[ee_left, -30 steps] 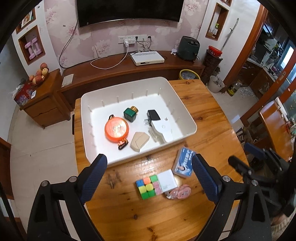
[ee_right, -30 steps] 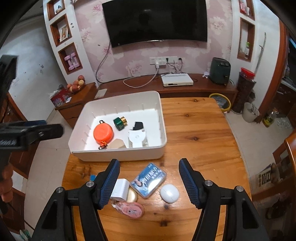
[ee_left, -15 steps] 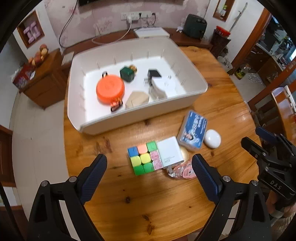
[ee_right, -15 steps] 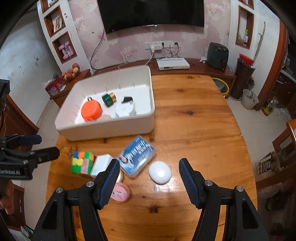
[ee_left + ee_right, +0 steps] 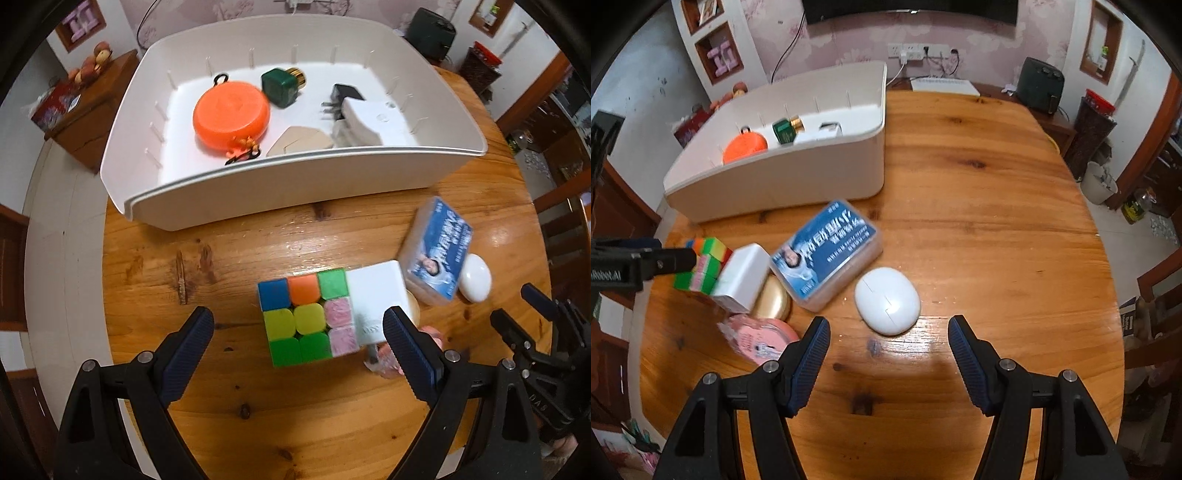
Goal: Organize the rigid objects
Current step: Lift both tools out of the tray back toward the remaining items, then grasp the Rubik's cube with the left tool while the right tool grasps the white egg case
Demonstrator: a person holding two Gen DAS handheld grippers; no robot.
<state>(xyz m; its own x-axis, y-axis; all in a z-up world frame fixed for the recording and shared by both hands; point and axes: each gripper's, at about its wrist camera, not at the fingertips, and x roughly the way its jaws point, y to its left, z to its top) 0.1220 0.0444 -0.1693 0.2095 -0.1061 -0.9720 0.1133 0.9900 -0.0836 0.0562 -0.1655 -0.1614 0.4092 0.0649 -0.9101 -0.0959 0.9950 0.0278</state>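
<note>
Left wrist view: the left gripper (image 5: pixel 298 328) stands spread wide over the wooden table (image 5: pixel 236 254), nothing pinched. The puzzle cube (image 5: pixel 306 317) lies just ahead of its fingertips, flanked by a white charger block (image 5: pixel 376 299) that touches it. This view alone looks down into the white bin (image 5: pixel 332 181): an orange round case (image 5: pixel 231 118), a green bottle with gold cap (image 5: pixel 282 86), a wooden piece (image 5: pixel 299 140) and a white plug adapter (image 5: pixel 365 120).

Right wrist view: the right gripper (image 5: pixel 888 339) is parted, empty, with the white oval case (image 5: pixel 887 301) just ahead of its fingertips. The blue-labelled clear box (image 5: pixel 827 253) sits beside that case. Only here do the gold compact (image 5: pixel 772 304) and pink round item (image 5: pixel 761 338) show clearly; the bin's near wall hides most of its contents.
</note>
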